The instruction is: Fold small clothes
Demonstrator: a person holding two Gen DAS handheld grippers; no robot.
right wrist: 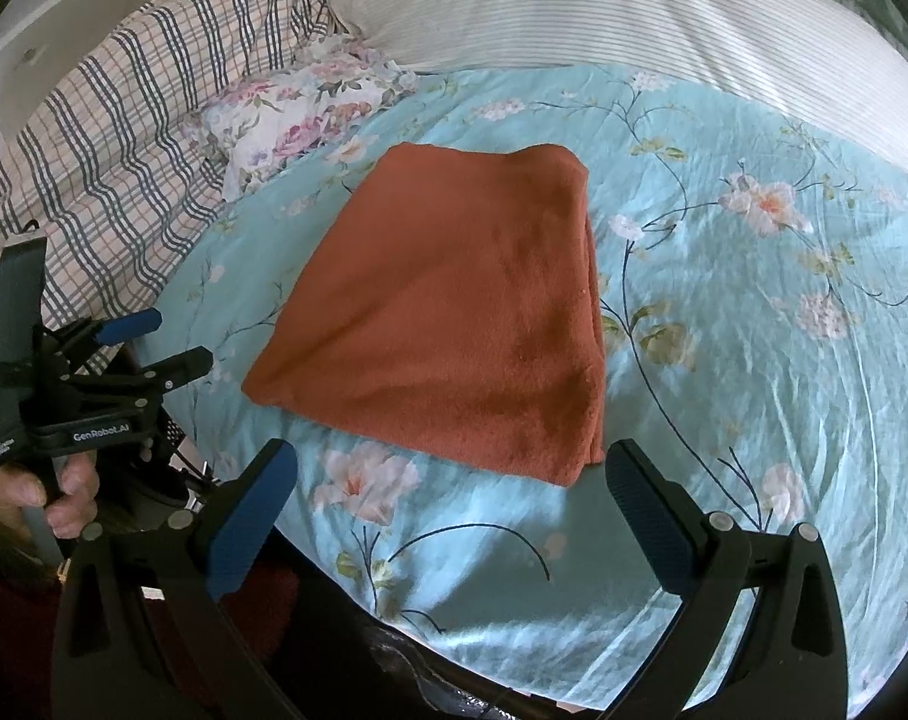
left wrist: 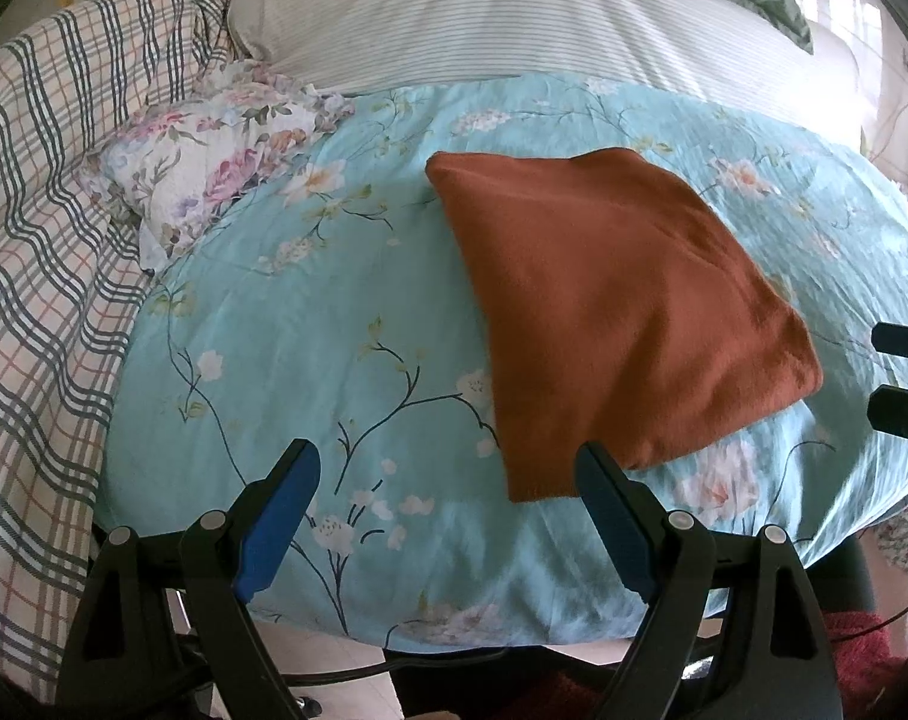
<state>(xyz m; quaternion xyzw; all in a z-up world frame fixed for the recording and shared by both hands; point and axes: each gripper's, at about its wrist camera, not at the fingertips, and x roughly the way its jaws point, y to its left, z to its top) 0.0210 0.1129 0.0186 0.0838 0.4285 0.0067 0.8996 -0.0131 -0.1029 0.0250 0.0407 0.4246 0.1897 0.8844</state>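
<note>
Left wrist view shows the left gripper (left wrist: 448,468) with its jaws spread wide and nothing between them, hovering over the near edge of the turquoise flowered sheet (left wrist: 286,330); its right finger (left wrist: 610,498) overlaps the near corner of the folded cloth (left wrist: 622,312), though contact cannot be told. That rust-brown cloth lies flat on the sheet, a thick folded rectangle turned slantwise, running from about 12 o'clock to 4 o'clock of the picture's centre. Bare sheet stretches from 7 to 10 o'clock of the cloth, bounded by a flowered pillow (left wrist: 214,150) at 10 o'clock and a checked blanket (left wrist: 52,228) at 9 o'clock. A striped pillow (left wrist: 484,18) closes off 12 o'clock. At 3 o'clock the fingertips of the right gripper (left wrist: 904,378) enter, apart from each other and just beside the cloth's corner. Right wrist view shows the right gripper (right wrist: 451,471) also gaping and empty, with the cloth (right wrist: 454,312) straight ahead, its stacked layers visible along the edge at 3 o'clock and its near corner just short of the right finger. Wide bare sheet (right wrist: 754,330) lies from 1 to 5 o'clock. At 9 o'clock the left gripper (right wrist: 172,342) stands off the cloth's left corner, held by a hand (right wrist: 58,498).
</note>
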